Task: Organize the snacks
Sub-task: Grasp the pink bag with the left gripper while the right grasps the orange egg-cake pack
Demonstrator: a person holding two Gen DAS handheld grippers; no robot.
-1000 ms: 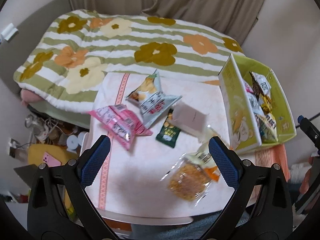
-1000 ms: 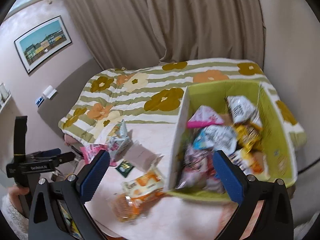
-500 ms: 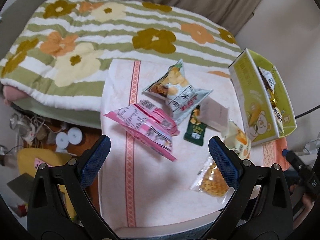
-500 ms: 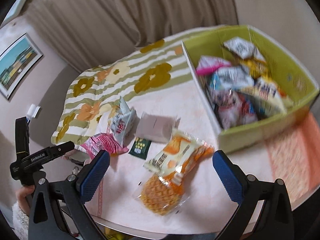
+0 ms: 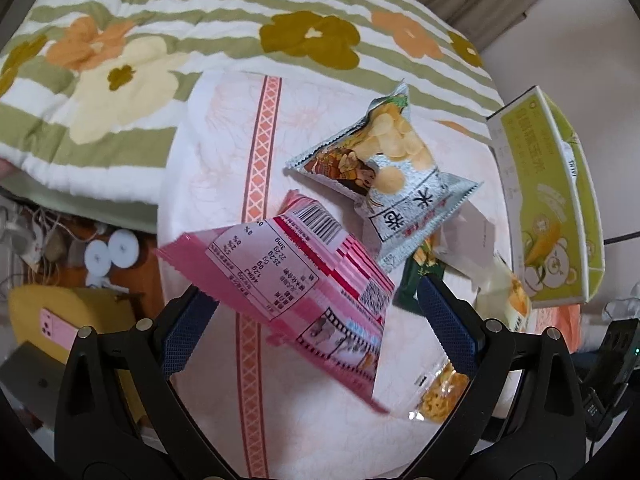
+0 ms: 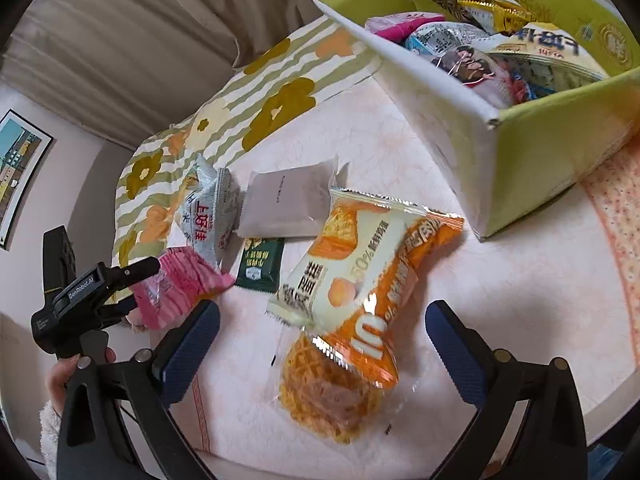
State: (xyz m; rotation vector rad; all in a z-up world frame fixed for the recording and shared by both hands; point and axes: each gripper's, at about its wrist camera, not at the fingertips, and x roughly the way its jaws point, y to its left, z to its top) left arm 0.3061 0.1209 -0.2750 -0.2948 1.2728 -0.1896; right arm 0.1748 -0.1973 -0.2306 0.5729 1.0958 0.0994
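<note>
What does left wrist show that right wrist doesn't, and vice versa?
Left wrist only: the pink phone on a yellow cushion, and the box's bear-printed outer side.

Right wrist only: snacks inside the green box, a framed picture, and the left gripper at the pink packet.

Both: pink packet, silver chip bag, dark green sachet, orange-and-white packet, floral quilt.

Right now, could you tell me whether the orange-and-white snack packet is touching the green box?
Apart. The right wrist view shows a bare strip of tablecloth between the orange-and-white snack packet and the green box.
</note>
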